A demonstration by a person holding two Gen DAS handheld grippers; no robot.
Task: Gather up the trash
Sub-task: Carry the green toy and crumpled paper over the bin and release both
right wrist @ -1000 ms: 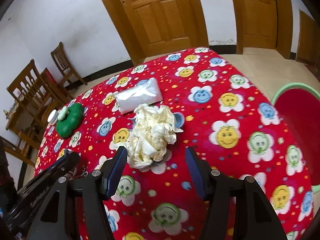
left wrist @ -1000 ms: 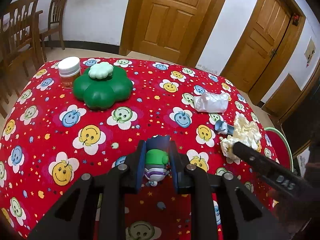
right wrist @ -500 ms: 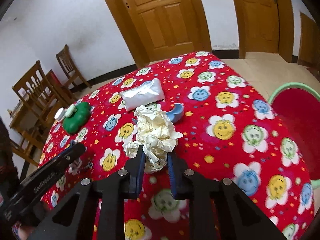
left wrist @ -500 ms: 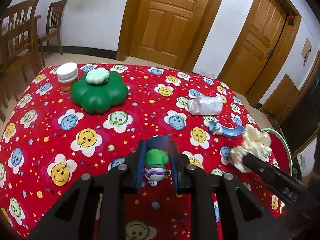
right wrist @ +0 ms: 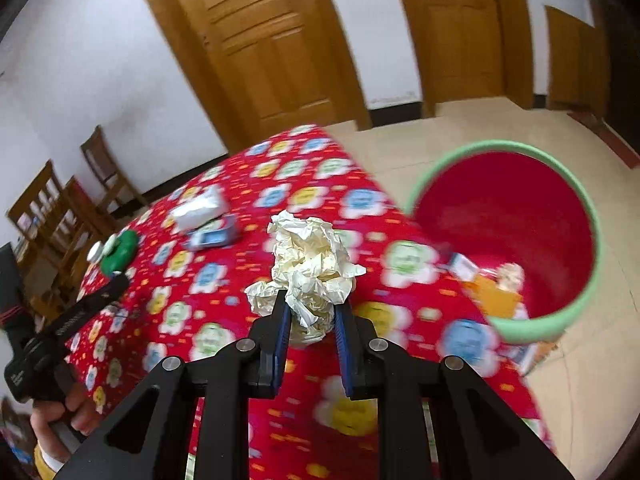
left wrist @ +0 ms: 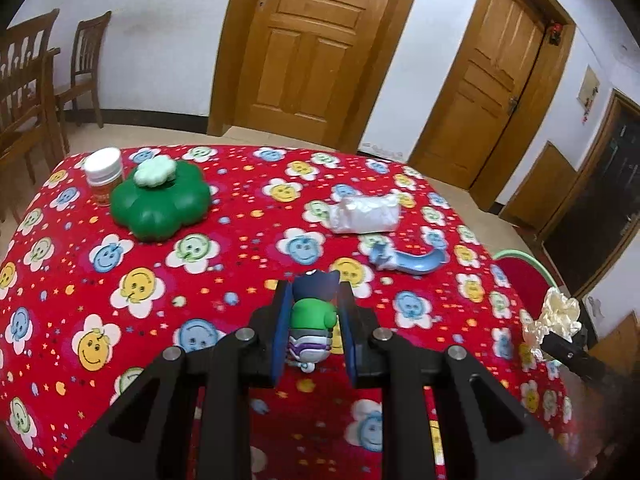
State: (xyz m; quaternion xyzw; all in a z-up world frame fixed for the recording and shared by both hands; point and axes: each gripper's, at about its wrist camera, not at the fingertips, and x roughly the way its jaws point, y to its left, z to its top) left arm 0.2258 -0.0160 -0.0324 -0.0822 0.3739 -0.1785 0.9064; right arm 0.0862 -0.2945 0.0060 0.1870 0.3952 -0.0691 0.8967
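Note:
My right gripper [right wrist: 310, 312] is shut on a crumpled cream paper wad [right wrist: 310, 264], held above the red flowered tablecloth [right wrist: 224, 280] near its right edge. The wad also shows at the right of the left wrist view [left wrist: 556, 316]. A red bin with a green rim [right wrist: 508, 240] stands on the floor beside the table, with wrappers inside. My left gripper [left wrist: 314, 320] is shut on a small toy figure with a green body [left wrist: 312, 320], low over the cloth.
On the table lie a clear plastic bag [left wrist: 366, 214], a blue spoon-like piece [left wrist: 412, 262], a green flower-shaped box [left wrist: 160, 200] and a white-capped jar [left wrist: 103, 170]. Wooden chairs [left wrist: 32, 92] stand at the left; wooden doors [left wrist: 312, 48] behind.
My right gripper closed on the paper wad, lifted it off the cloth and carried it right toward the bin. My left gripper kept holding the toy.

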